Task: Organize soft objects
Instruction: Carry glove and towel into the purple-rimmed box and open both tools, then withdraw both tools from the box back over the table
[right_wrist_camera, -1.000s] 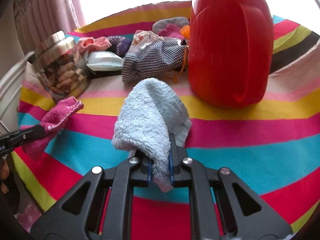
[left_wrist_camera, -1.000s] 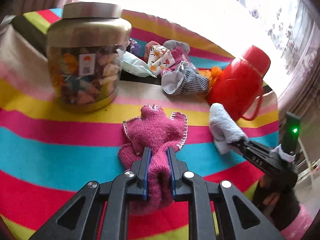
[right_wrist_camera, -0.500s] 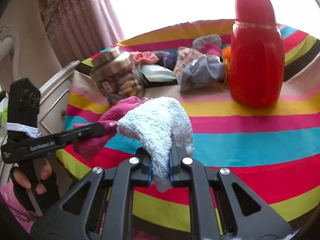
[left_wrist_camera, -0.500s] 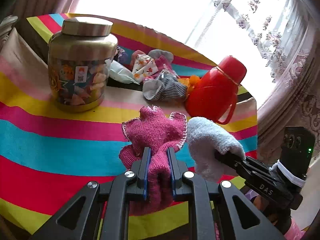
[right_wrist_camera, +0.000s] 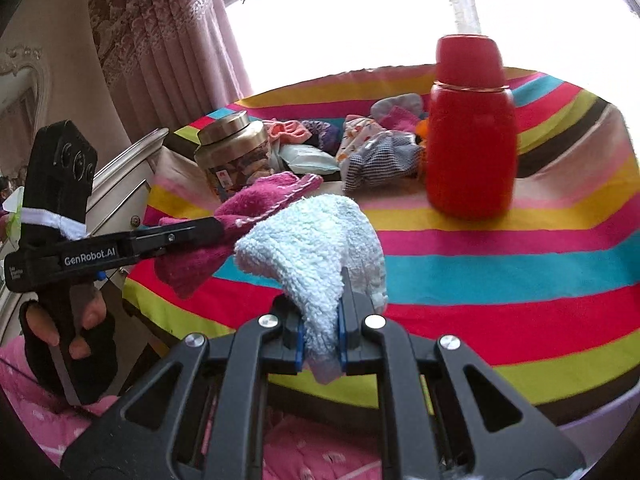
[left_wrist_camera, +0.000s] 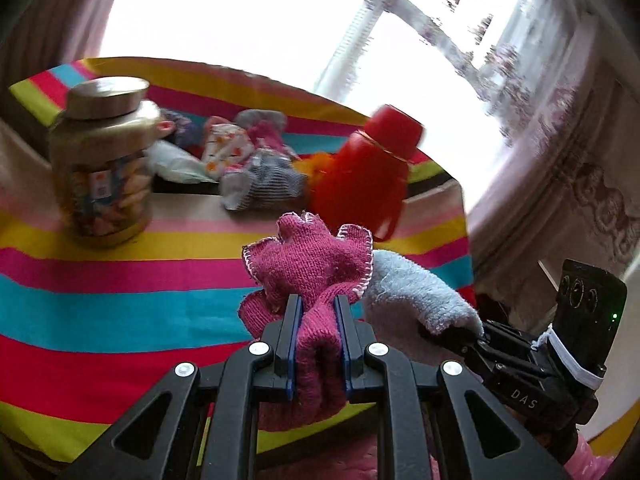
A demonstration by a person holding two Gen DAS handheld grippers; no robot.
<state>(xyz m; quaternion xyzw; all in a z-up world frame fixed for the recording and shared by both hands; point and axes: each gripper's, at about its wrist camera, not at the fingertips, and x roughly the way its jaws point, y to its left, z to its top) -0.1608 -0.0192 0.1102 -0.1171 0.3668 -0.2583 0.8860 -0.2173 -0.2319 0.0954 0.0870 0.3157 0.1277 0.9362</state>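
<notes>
Your left gripper point(left_wrist_camera: 316, 320) is clamped on the magenta knit cloth point(left_wrist_camera: 310, 264) — its length runs forward, off the striped table point(left_wrist_camera: 120, 312). Your right gripper point(right_wrist_camera: 320, 332) pinches the pale blue towel point(right_wrist_camera: 316, 240) — draped alongside.

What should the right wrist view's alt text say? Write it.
The right gripper clamps a pale blue fluffy cloth above a striped tablecloth; beside it the left gripper holds a magenta knit glove. Behind stand a red flask and a jar.
</notes>
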